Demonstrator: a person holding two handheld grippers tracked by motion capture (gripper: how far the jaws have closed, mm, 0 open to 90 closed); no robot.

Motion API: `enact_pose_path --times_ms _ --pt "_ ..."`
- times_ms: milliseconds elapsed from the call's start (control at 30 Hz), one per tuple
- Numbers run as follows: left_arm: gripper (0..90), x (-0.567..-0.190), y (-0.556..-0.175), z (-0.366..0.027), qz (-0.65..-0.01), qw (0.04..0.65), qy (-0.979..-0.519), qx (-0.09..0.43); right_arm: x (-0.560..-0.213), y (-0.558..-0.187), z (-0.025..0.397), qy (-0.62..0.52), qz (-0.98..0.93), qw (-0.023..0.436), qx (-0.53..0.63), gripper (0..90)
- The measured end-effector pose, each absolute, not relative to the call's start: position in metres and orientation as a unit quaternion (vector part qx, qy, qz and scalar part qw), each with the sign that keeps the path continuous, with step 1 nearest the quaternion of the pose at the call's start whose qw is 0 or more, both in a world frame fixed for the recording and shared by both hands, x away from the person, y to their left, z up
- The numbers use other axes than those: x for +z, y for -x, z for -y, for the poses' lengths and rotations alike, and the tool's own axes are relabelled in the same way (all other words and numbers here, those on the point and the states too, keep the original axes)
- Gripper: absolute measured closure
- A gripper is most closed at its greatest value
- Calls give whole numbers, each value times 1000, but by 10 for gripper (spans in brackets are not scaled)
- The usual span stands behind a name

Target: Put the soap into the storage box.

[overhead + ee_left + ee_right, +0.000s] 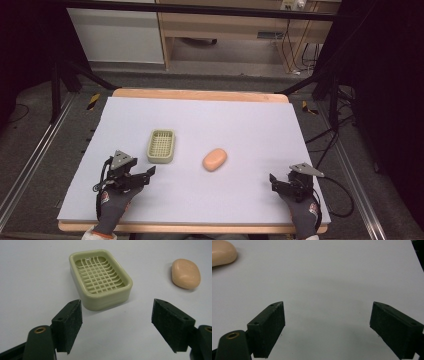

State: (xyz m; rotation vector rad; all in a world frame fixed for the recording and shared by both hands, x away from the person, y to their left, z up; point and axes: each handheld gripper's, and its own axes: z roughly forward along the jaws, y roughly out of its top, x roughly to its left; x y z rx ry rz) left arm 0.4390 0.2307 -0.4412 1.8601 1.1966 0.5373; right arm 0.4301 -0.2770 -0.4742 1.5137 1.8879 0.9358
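Note:
A pale green soap dish (161,146) with a grid bottom lies empty on the white table mat (240,120), left of centre. A peach bar of soap (214,159) lies on the mat to its right, apart from it. My left gripper (145,176) rests near the front left, open and empty, just short of the dish. In the left gripper view the dish (100,277) sits ahead between the jaws and the soap (186,273) is at the upper right. My right gripper (276,182) stands open and empty at the front right. In its view the soap (222,252) shows at the top left corner.
The mat covers a wooden table (200,94) whose edge shows at the back. Dark stands and cables (325,145) lie on the floor at both sides. A wooden cabinet (225,30) stands beyond the table. Bare mat lies between the soap and the right gripper.

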Motion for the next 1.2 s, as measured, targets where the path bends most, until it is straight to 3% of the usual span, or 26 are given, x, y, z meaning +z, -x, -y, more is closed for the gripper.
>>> enact_pose_path --times_ms 1200 --pt "234 -399 -461 -177 -420 457 -759 198 -473 -428 276 -556 -701 282 346 122"
